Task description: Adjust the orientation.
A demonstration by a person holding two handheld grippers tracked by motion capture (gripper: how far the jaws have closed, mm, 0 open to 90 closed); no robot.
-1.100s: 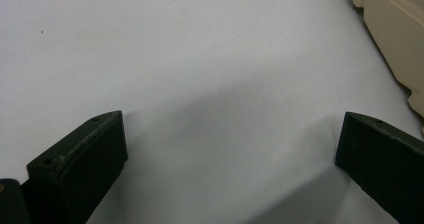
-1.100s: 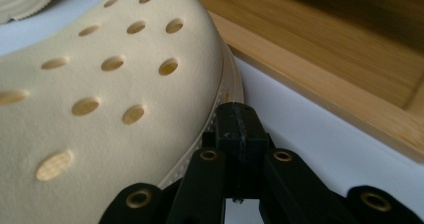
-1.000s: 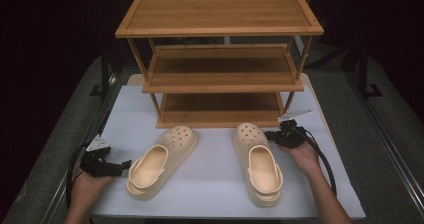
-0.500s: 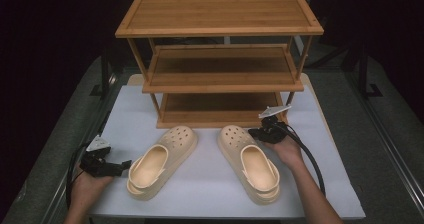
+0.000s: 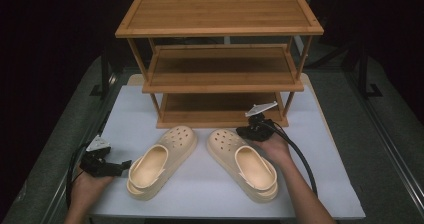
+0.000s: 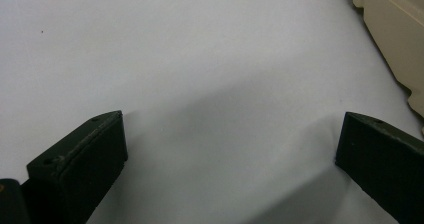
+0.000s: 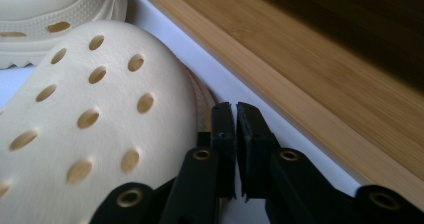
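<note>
Resting low at the left of the frame, the left gripper (image 5: 121, 166) holds its jaws wide apart over bare white table (image 5: 200, 194), just beside the left shoe (image 5: 159, 161); at centre right, the right gripper (image 5: 244, 132) touches the right shoe (image 5: 243, 162), jaws almost together, gripping nothing, below the wooden rack (image 5: 220, 59)

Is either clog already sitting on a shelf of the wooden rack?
No, the left clog and the right clog both lie on the white table in front of the rack.
</note>
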